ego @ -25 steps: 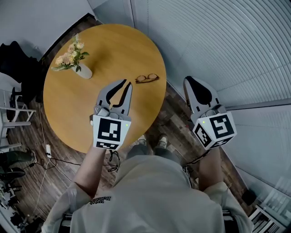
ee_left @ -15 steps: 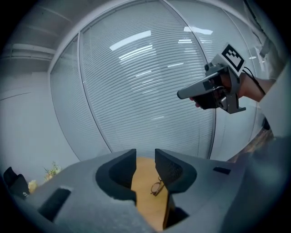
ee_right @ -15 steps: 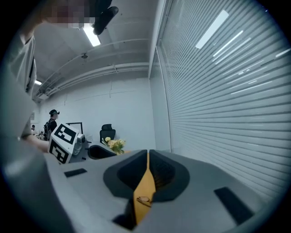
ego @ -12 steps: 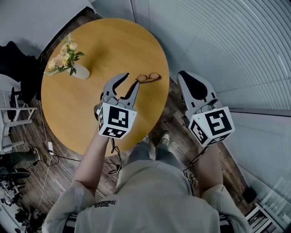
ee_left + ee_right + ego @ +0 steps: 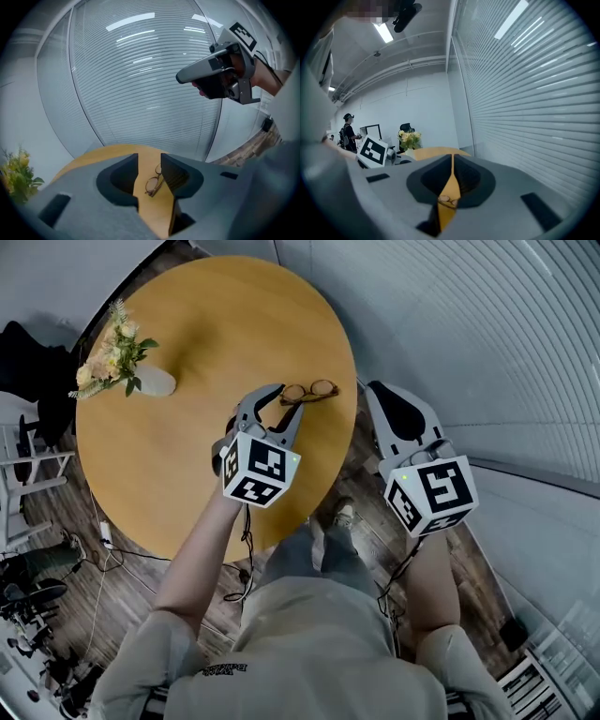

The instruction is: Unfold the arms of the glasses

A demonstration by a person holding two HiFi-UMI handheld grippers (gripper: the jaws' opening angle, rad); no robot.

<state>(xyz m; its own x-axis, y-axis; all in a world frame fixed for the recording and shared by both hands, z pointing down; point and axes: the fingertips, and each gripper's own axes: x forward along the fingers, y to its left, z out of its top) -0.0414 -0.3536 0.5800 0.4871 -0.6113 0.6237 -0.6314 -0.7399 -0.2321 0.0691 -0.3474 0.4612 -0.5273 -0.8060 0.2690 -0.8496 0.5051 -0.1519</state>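
Note:
Brown-rimmed glasses (image 5: pixel 309 392) lie on the round wooden table (image 5: pixel 187 324) near its right edge, arms apparently folded. My left gripper (image 5: pixel 284 401) hovers just short of them; its jaws have just been opening and now stand open with nothing between them. In the left gripper view the glasses (image 5: pixel 153 183) show on the tabletop through the gap of the left gripper (image 5: pixel 149 159). My right gripper (image 5: pixel 378 393) hangs off the table's right edge, beside the glasses, shut and empty. Its own view shows the right gripper (image 5: pixel 452 157) tips meeting, with the glasses (image 5: pixel 447 200) below.
A white vase of flowers (image 5: pixel 141 381) stands at the table's left side. Window blinds (image 5: pixel 487 324) run along the right. Chairs and cables (image 5: pixel 28 474) crowd the wooden floor on the left. A person (image 5: pixel 347 131) stands far back in the room.
Both grippers have come down and forward toward the glasses. The left jaws, nearly together a second ago, now stand apart. The right jaws stayed together.

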